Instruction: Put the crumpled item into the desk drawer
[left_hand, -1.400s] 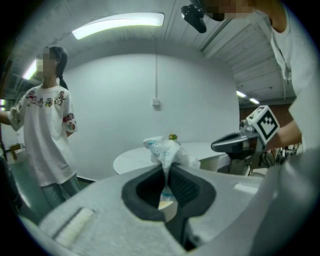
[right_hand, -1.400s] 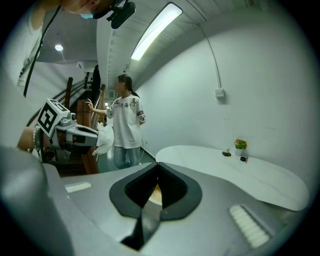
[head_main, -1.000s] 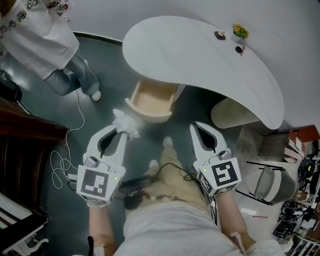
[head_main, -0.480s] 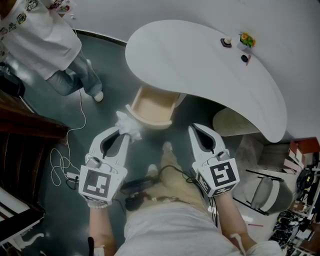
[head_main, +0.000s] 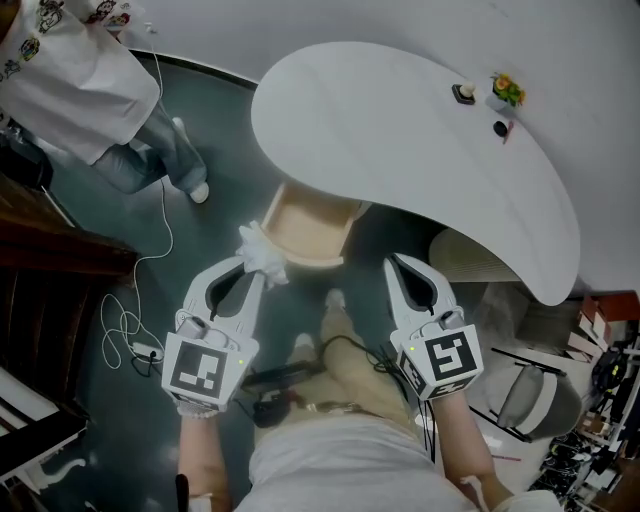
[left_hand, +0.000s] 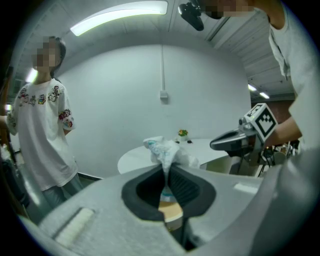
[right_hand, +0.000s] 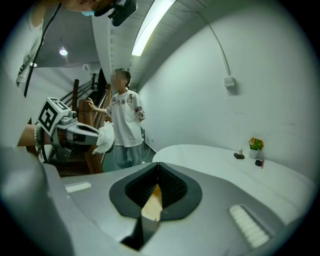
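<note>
Well, I'd call it about halfway. The left gripper (head_main: 251, 268) pinches the wad (head_main: 262, 249) at its jaw tips, in the air just short of the open drawer (head_main: 300, 233) under the desk (head_main: 400, 130). What's left is carrying it over, dropping it in and letting go. The right gripper (head_main: 397, 264) is pressed together, empty.

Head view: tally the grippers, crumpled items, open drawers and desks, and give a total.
Grippers: 2, the left gripper and the right gripper
Crumpled item: 1
Open drawer: 1
Desk: 1
Total: 5
</note>
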